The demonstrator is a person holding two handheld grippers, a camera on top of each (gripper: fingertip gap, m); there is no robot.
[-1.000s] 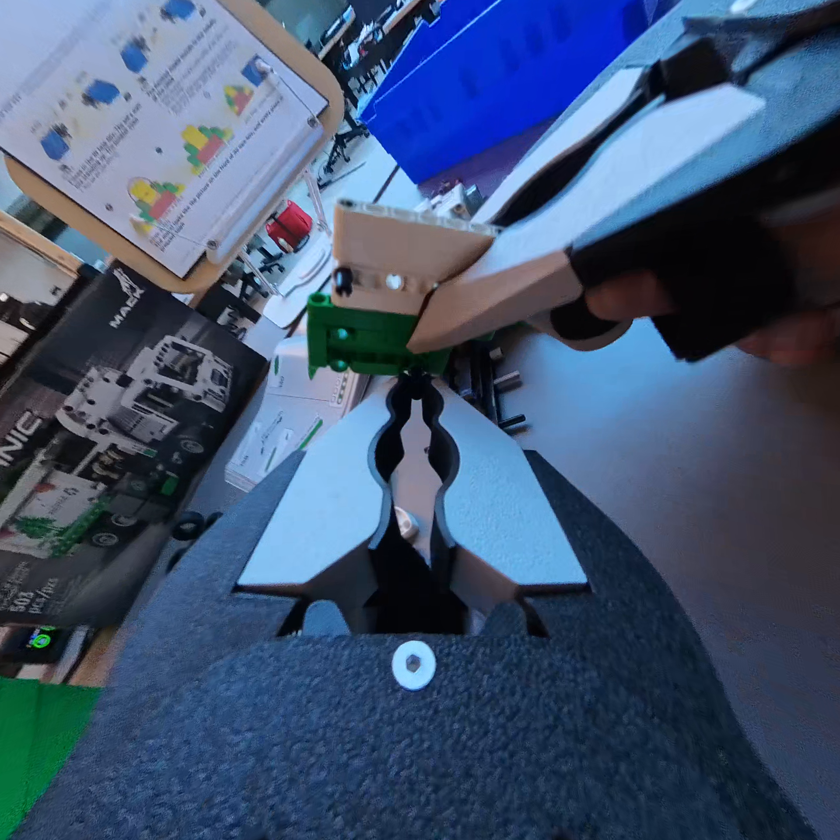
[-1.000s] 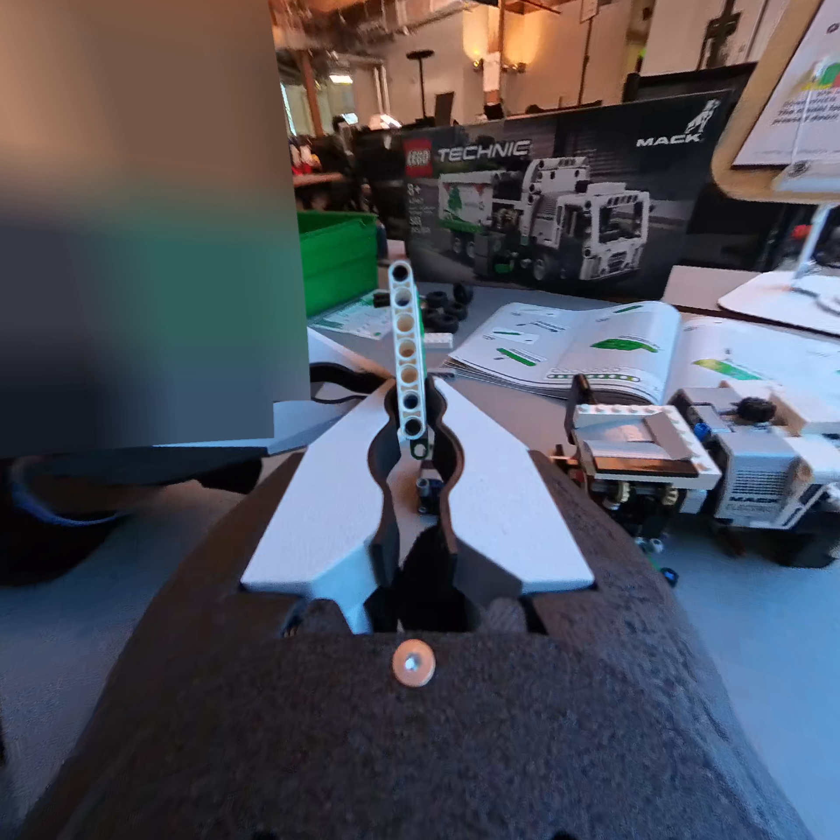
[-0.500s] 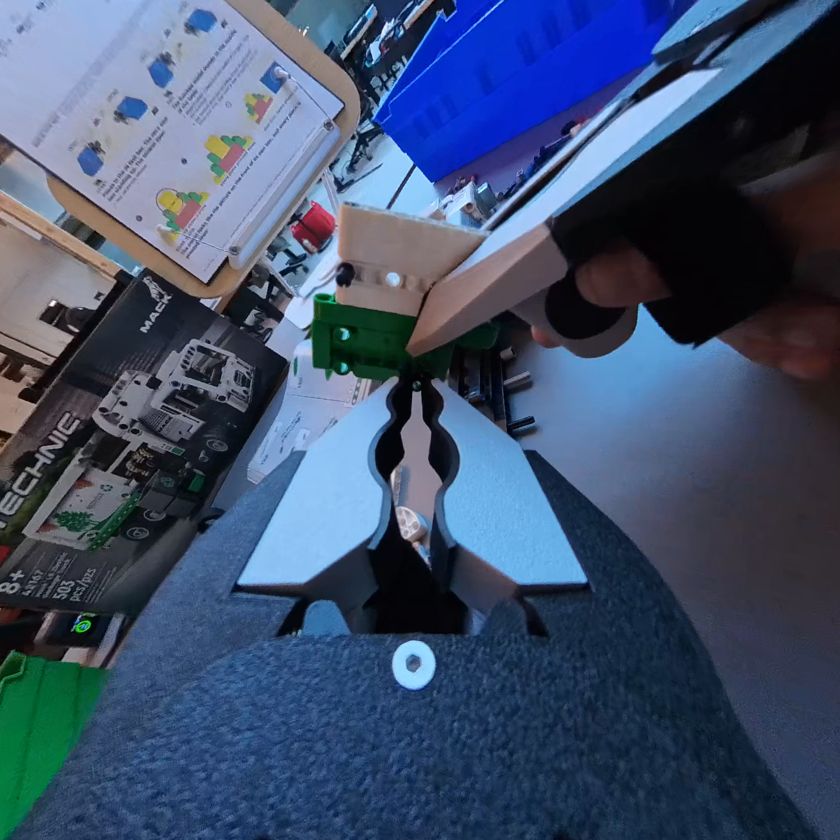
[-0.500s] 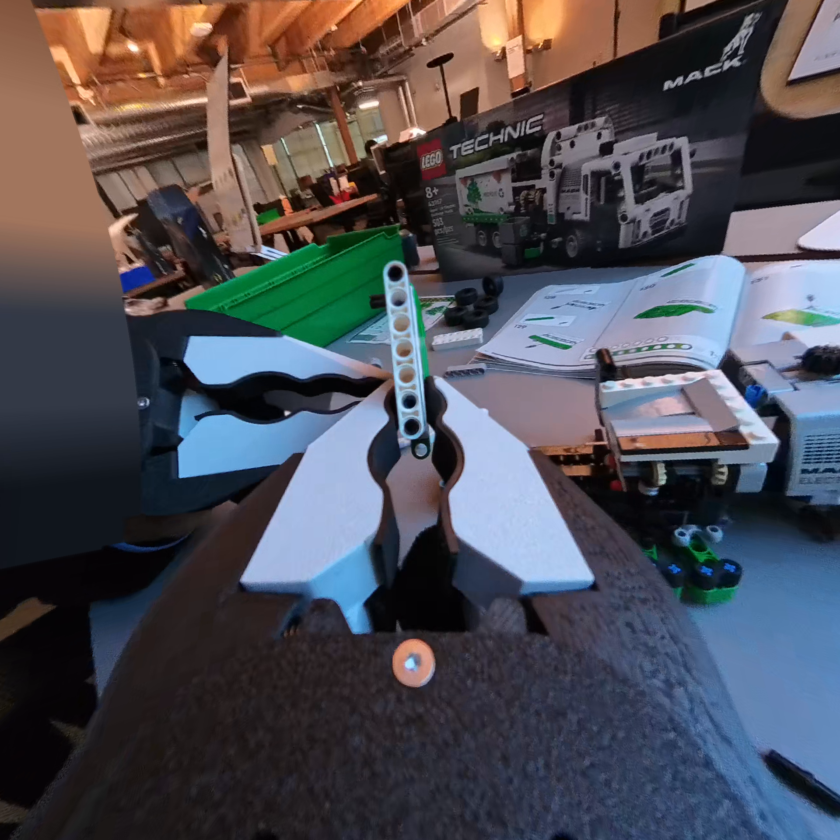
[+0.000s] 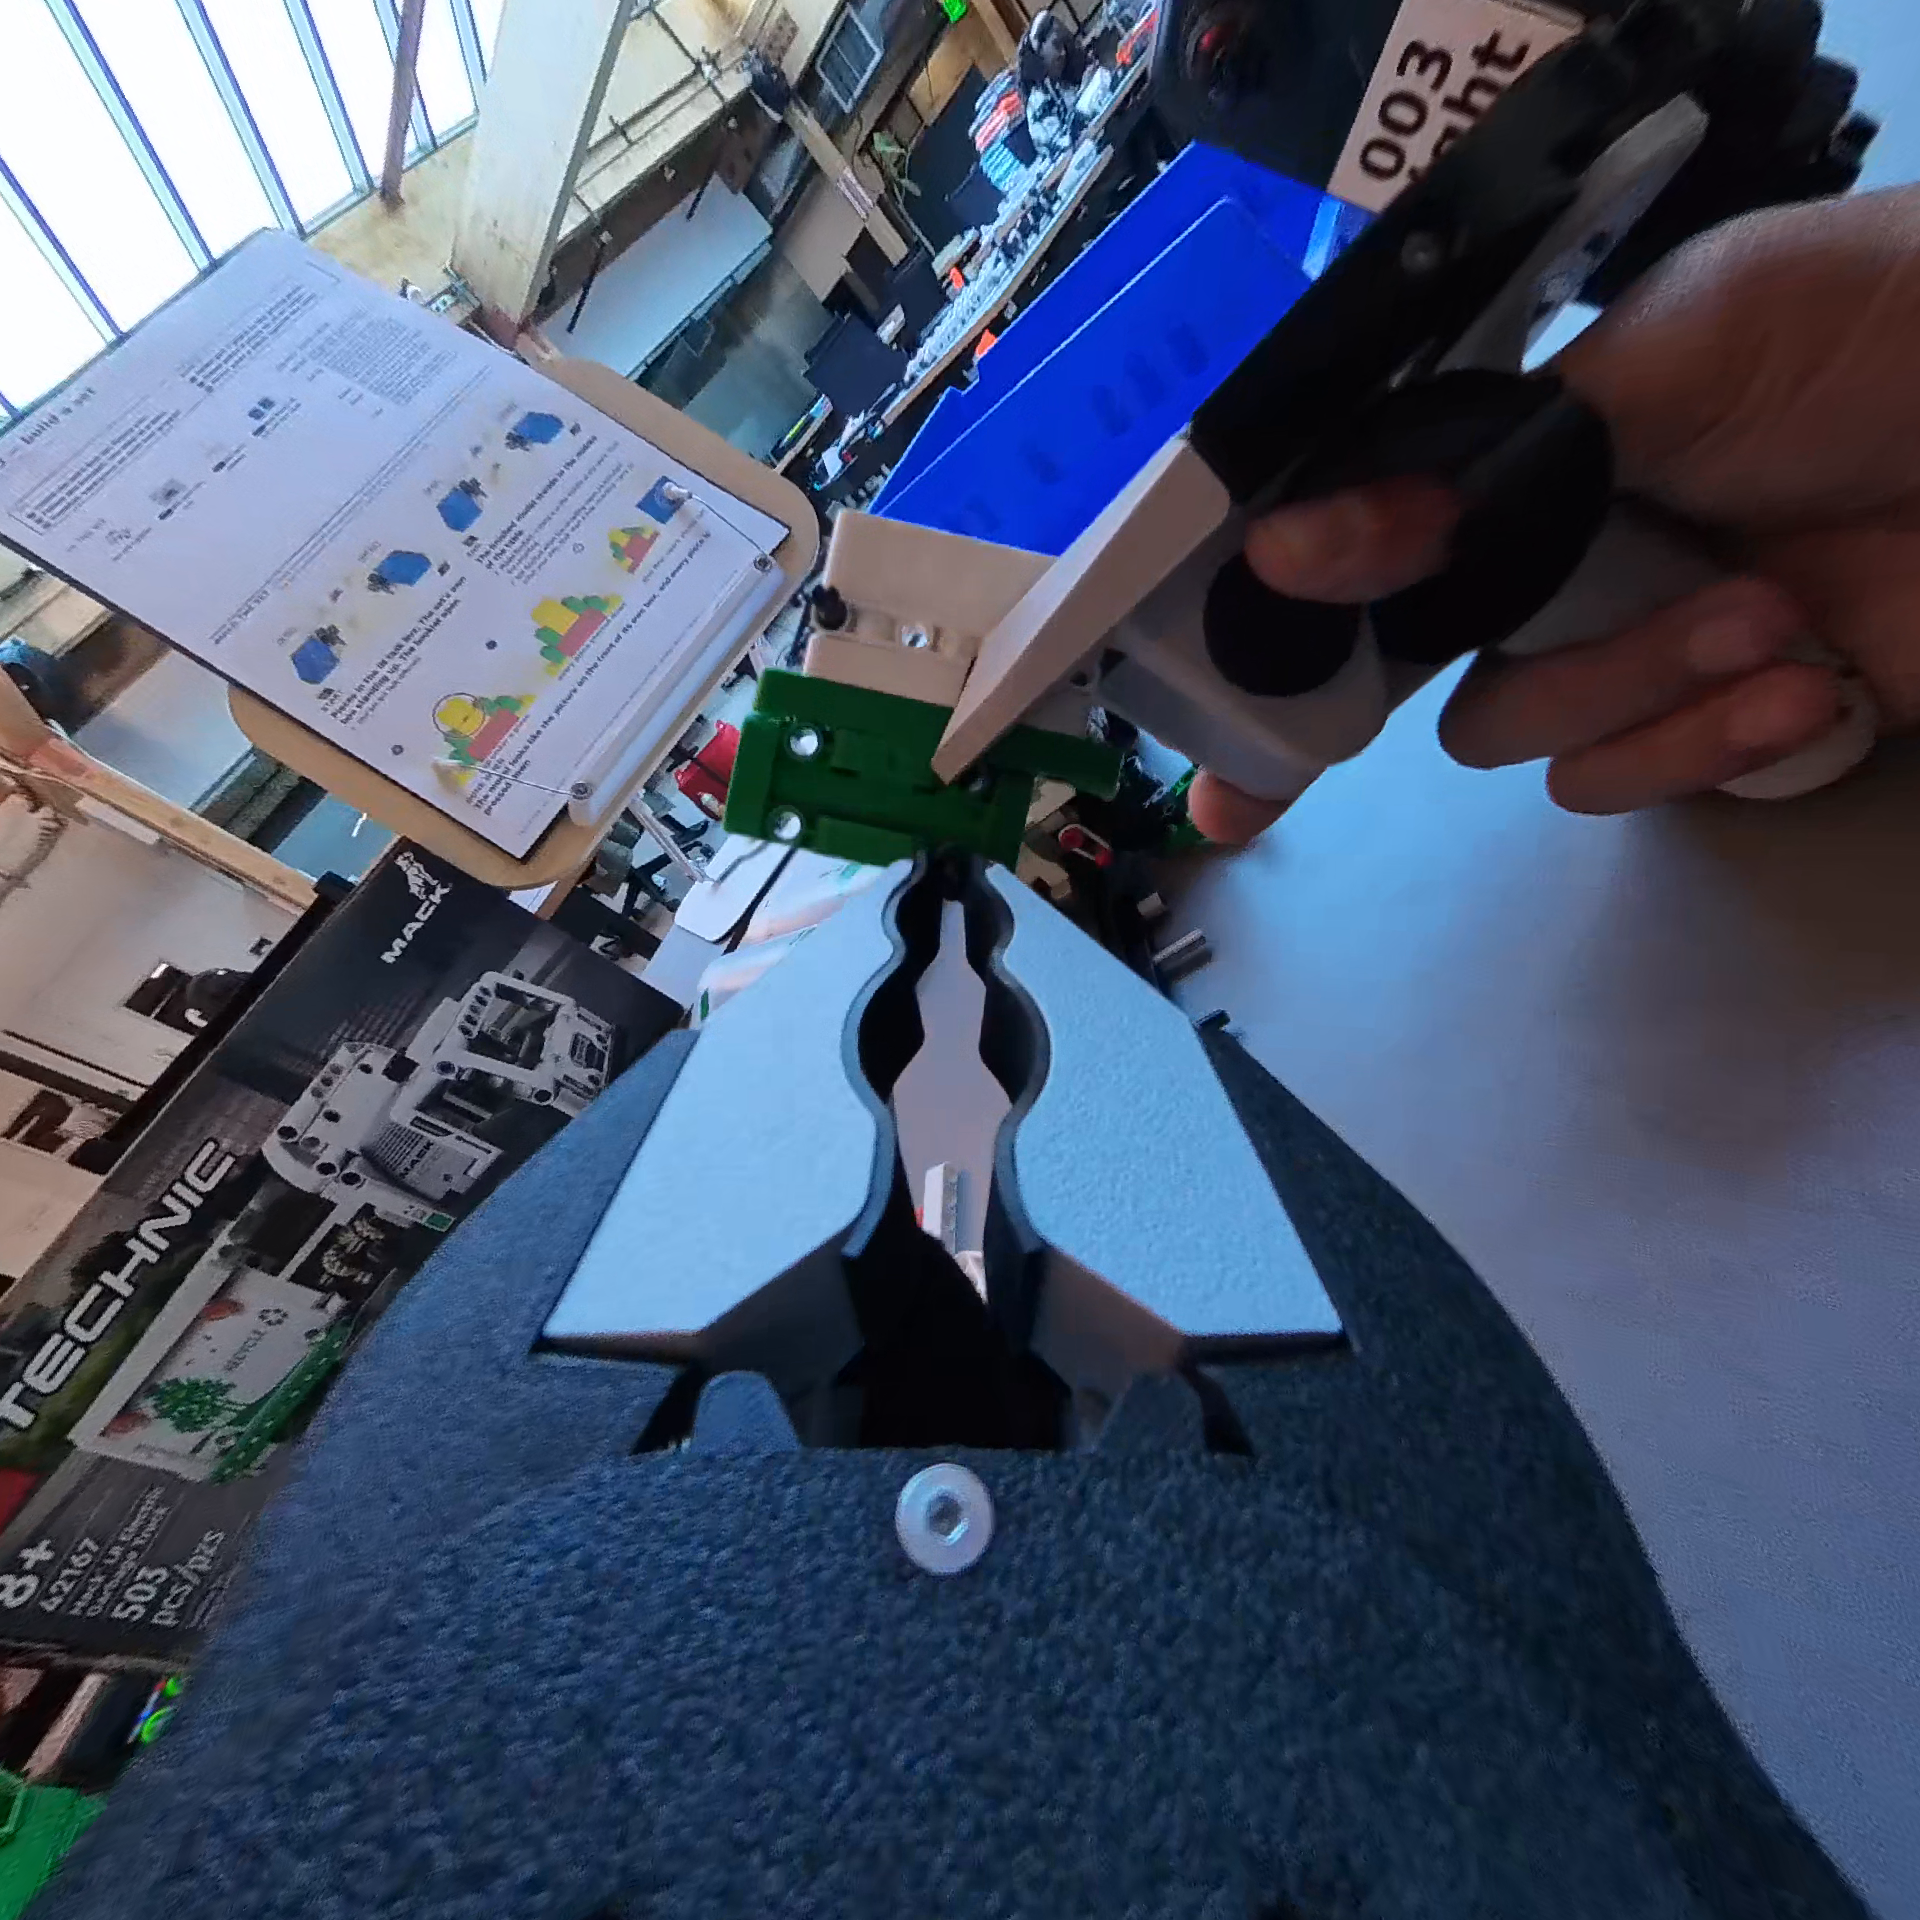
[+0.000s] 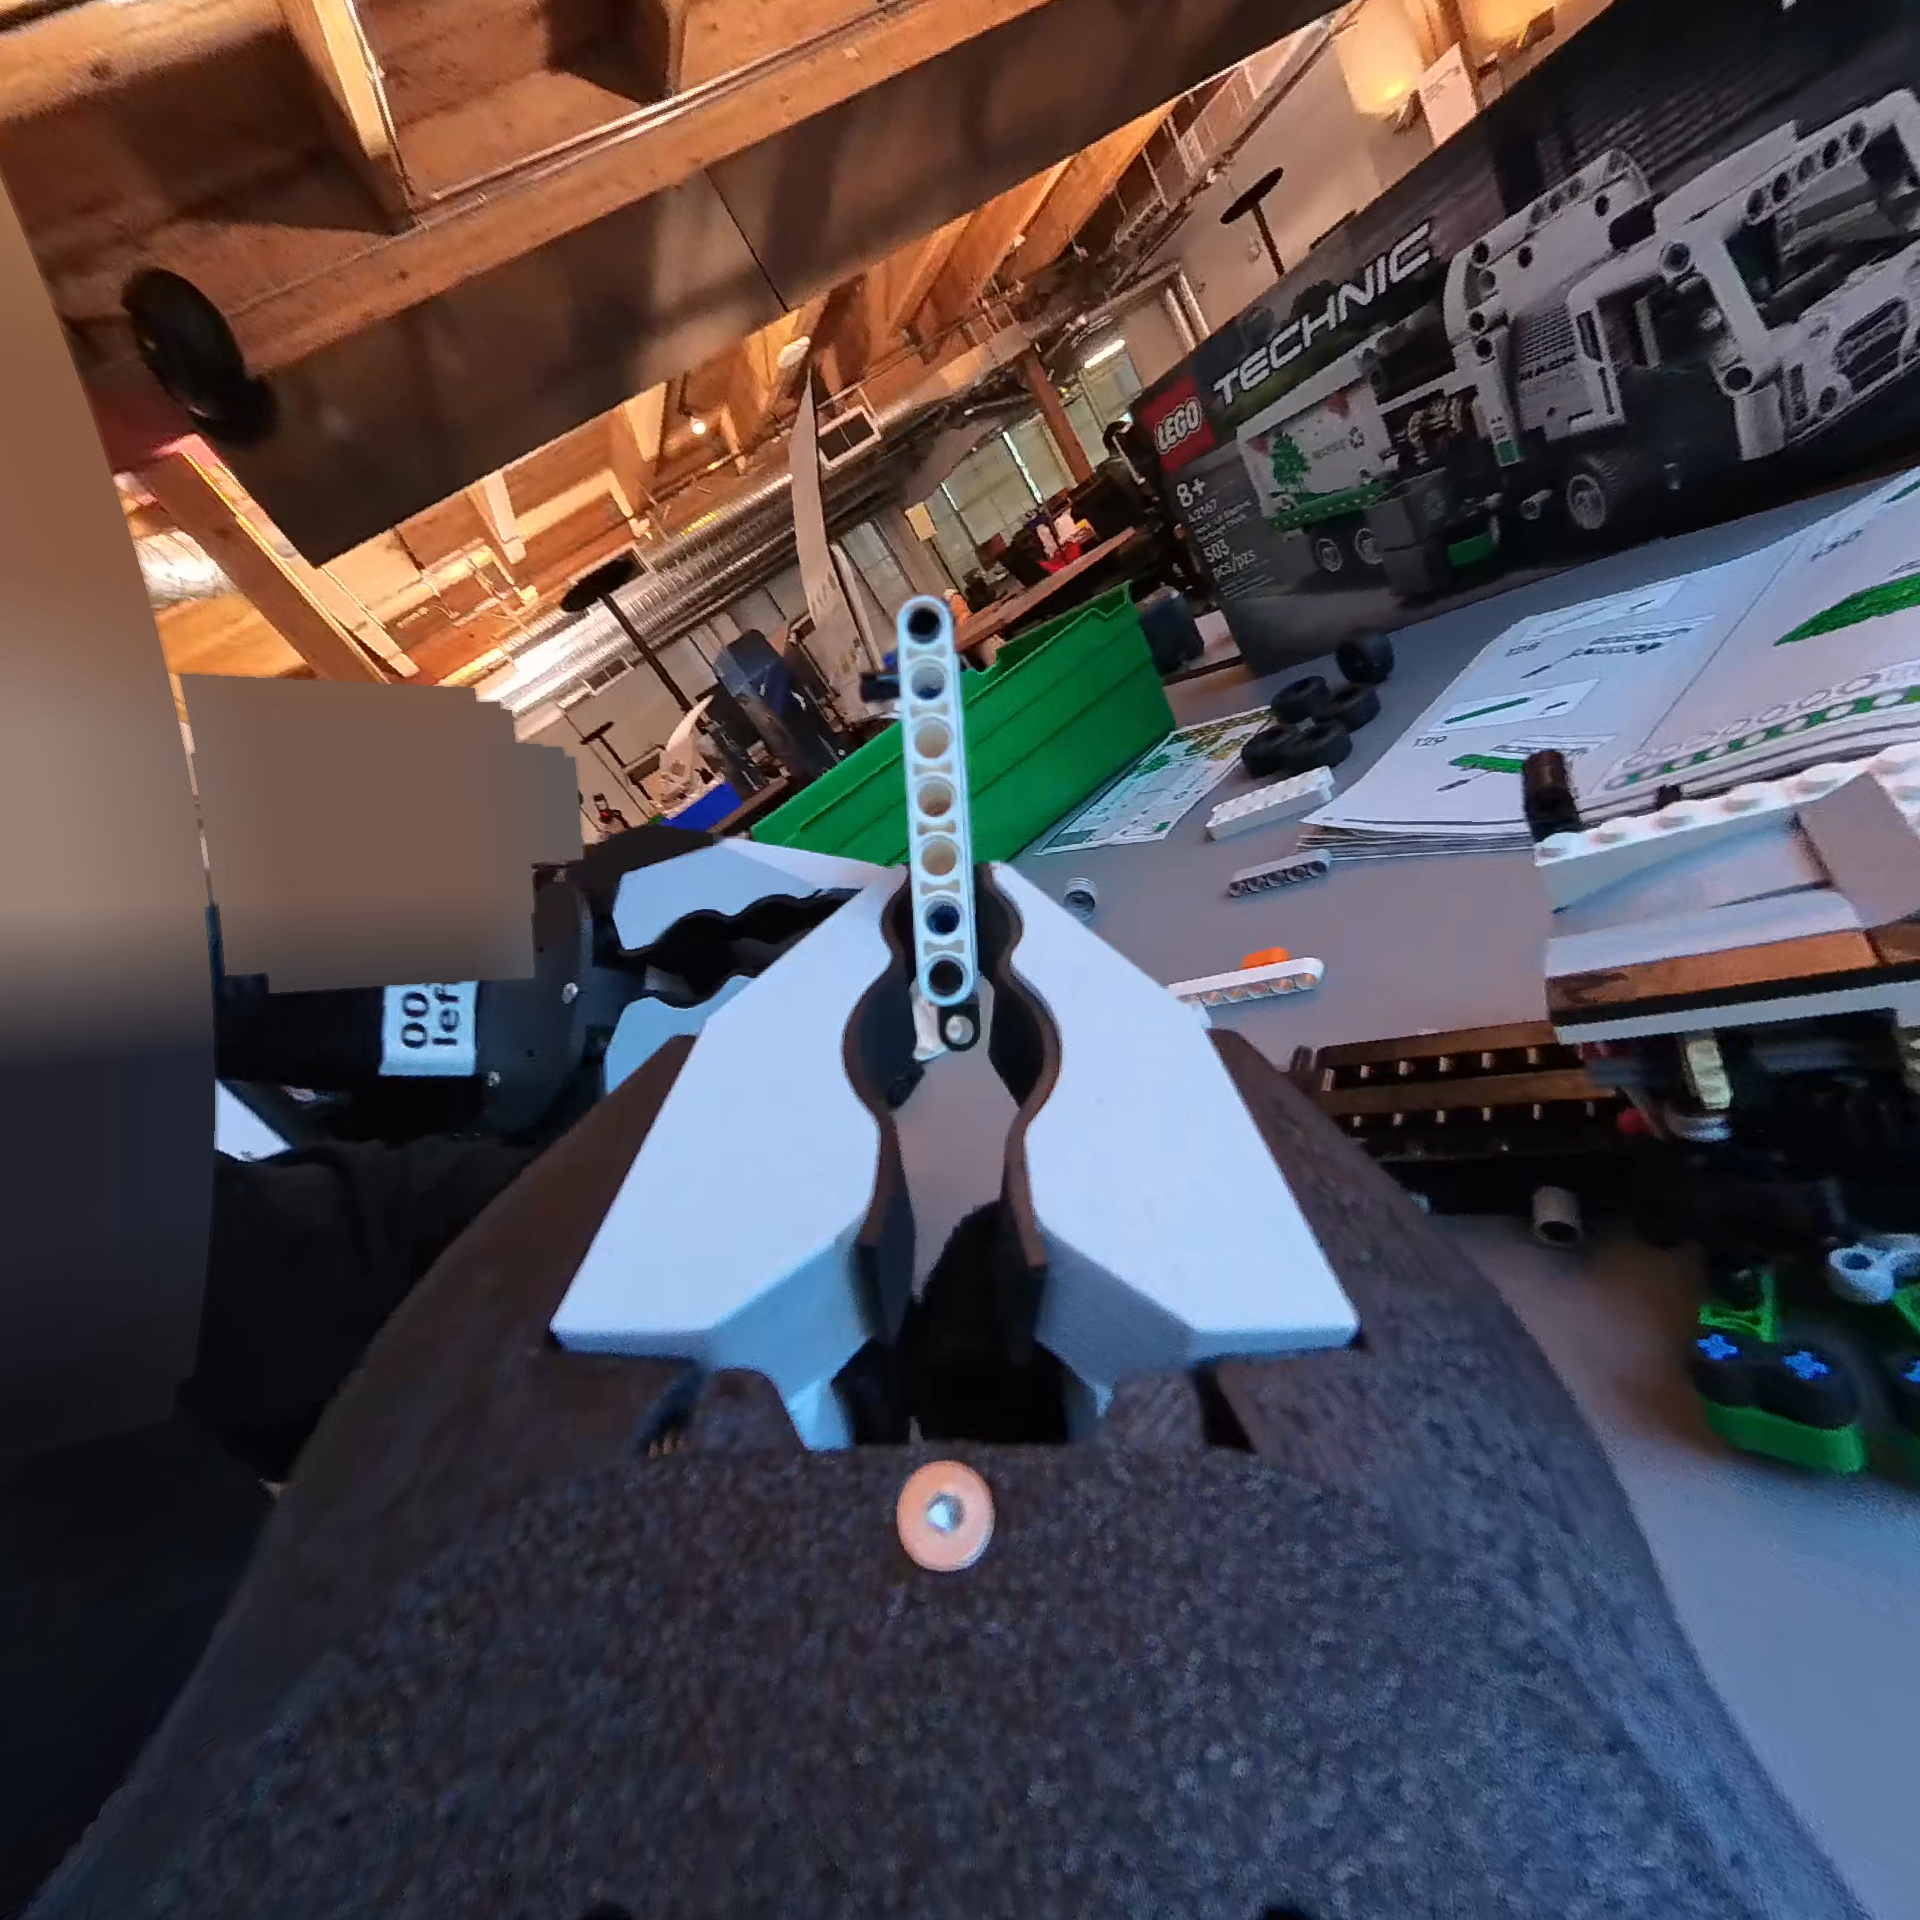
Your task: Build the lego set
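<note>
My left gripper (image 5: 940,871) is shut, its tips pinching the underside of a green Lego assembly (image 5: 873,774) held above the grey table (image 5: 1558,1143). My right gripper (image 6: 940,894) is shut on a white beam with holes (image 6: 933,790) that stands up past its tips. In the left wrist view the right gripper's finger (image 5: 1081,613) reaches in from the upper right, and its white piece (image 5: 904,592) sits against the top of the green assembly. The left gripper also shows in the right wrist view (image 6: 727,914), at the left. The green assembly is hidden there.
A part-built white truck (image 6: 1714,935) stands at the right, with an open booklet (image 6: 1662,707), black tyres (image 6: 1309,717), loose white beams (image 6: 1268,805), a green bin (image 6: 1018,727) and the set's box (image 6: 1558,364). A sheet on a stand (image 5: 395,520) and a blue bin (image 5: 1091,395) lie beyond. Only a small space, under 4 cm, lies between the two pairs of fingers.
Both grippers have tilted and risen together with their pieces still held. The left gripper has come into the right wrist view at the left.
</note>
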